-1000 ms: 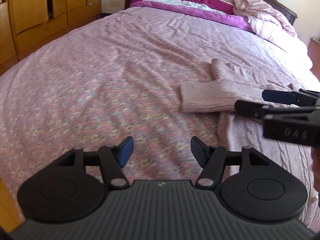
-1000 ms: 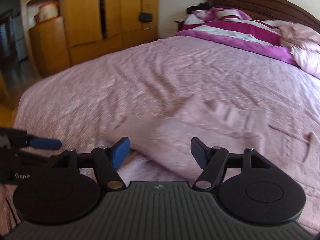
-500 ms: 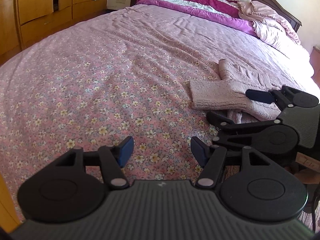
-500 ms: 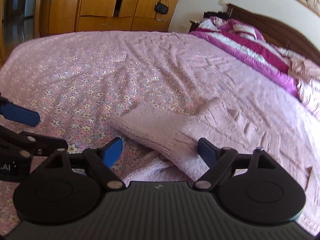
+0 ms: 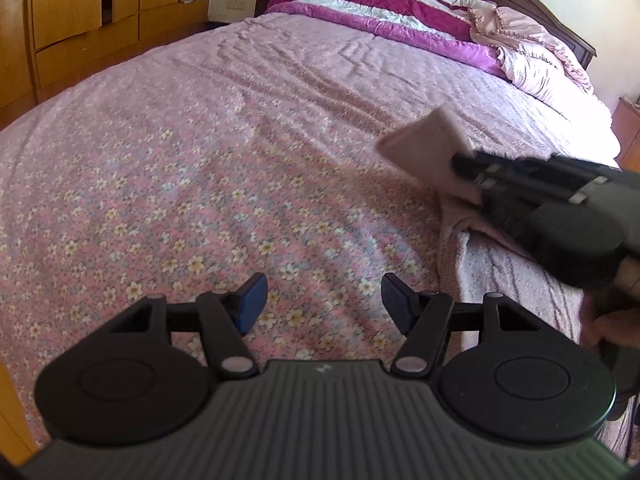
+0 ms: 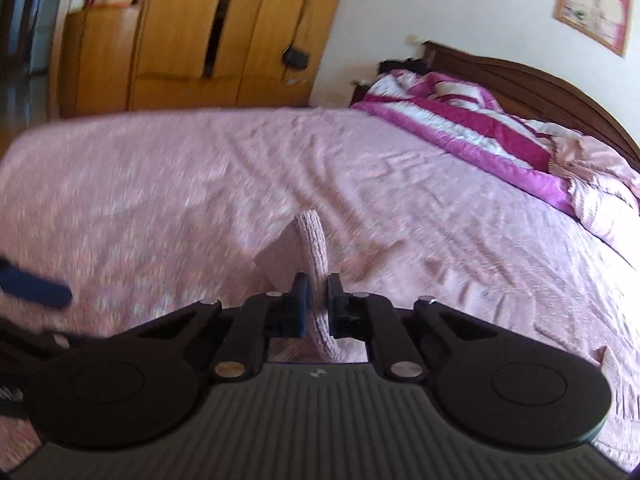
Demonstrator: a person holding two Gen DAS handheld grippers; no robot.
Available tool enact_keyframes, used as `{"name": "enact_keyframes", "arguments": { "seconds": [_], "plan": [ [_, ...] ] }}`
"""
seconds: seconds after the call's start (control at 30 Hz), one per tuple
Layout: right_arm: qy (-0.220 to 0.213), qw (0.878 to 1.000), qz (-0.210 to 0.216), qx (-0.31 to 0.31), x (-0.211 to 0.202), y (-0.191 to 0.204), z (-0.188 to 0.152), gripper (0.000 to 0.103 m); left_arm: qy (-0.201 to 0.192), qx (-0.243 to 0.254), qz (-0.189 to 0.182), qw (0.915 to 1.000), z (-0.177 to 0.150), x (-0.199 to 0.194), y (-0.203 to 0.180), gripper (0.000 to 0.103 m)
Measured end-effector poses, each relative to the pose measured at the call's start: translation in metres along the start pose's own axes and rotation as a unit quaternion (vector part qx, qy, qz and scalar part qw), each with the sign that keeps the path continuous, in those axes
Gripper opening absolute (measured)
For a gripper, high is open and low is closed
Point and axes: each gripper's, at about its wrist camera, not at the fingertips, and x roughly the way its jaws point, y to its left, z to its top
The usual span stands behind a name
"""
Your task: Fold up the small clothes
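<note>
The right tool (image 6: 316,294) is clenching the pink knit sweater's sleeve (image 6: 314,240), lifting it near the bed's (image 5: 200,160) right edge; the left tool (image 5: 322,300) is hanging released. Folding is probably just starting.

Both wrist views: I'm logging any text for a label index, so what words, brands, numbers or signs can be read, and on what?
No readable words or numbers in either view.
left gripper: a small pale mark on its ribbed body, too small to read.
right gripper: the same kind of mark, unreadable.
framed picture on the wall: blurred, no text legible.
</note>
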Motion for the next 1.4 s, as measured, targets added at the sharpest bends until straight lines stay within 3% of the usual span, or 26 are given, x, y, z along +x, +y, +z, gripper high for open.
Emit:
{"name": "enact_keyframes", "arguments": {
  "seconds": [0.23,0.47,0.57,0.7,0.77,0.83,0.9,1.1,1.23,1.27,1.3,1.33,1.37,1.4],
  "plan": [
    [-0.030,0.996,-0.026,0.083,-0.032,-0.057,0.017,0.009,-0.016,0.015,-0.025,0.9994,0.011,-0.004,-0.020,0.064],
    [-0.070,0.985,-0.104,0.117,-0.075,-0.121,0.015,0.008,-0.037,0.052,-0.055,0.9964,0.028,0.003,-0.053,0.064],
    [-0.064,0.982,-0.121,0.128,-0.089,-0.150,0.007,0.008,-0.034,0.063,-0.068,0.9951,0.035,0.015,-0.069,0.064],
    [-0.005,0.979,-0.060,0.194,-0.088,-0.182,-0.011,0.010,-0.025,0.072,-0.064,0.9950,0.037,0.027,-0.087,0.064],
    [0.018,0.973,-0.024,0.230,-0.081,-0.189,-0.021,0.020,-0.017,0.069,-0.061,0.9956,0.036,0.032,-0.092,0.064],
    [0.033,0.964,0.001,0.263,-0.072,-0.190,-0.030,0.052,-0.011,0.071,-0.058,0.9957,0.035,0.035,-0.093,0.064],
    [0.035,0.956,0.030,0.288,-0.058,-0.183,-0.035,0.062,-0.008,0.075,-0.054,0.9956,0.033,0.036,-0.091,0.064],
    [0.083,0.943,0.076,0.313,0.003,-0.155,-0.030,0.064,-0.014,0.068,-0.049,0.9964,0.036,0.039,-0.083,0.064],
    [0.111,0.938,0.066,0.322,0.041,-0.141,-0.026,0.064,-0.017,0.067,-0.048,0.9965,0.037,0.041,-0.078,0.064],
    [0.107,0.938,0.067,0.323,0.046,-0.140,-0.026,0.063,-0.017,0.067,-0.048,0.9965,0.037,0.042,-0.078,0.064],
    [0.102,0.938,0.061,0.324,0.048,-0.140,-0.026,0.055,-0.016,0.067,-0.048,0.9965,0.037,0.044,-0.078,0.064],
    [0.096,0.938,0.057,0.327,0.050,-0.140,-0.026,0.023,-0.015,0.067,-0.047,0.9966,0.038,0.044,-0.078,0.064],
    [0.093,0.937,0.059,0.331,0.052,-0.143,-0.027,0.009,-0.015,0.067,-0.047,0.9965,0.039,0.045,-0.078,0.064],
    [0.083,0.935,0.060,0.341,0.050,-0.146,-0.027,0.008,-0.016,0.069,-0.048,0.9963,0.039,0.046,-0.079,0.064]
  ]
}}
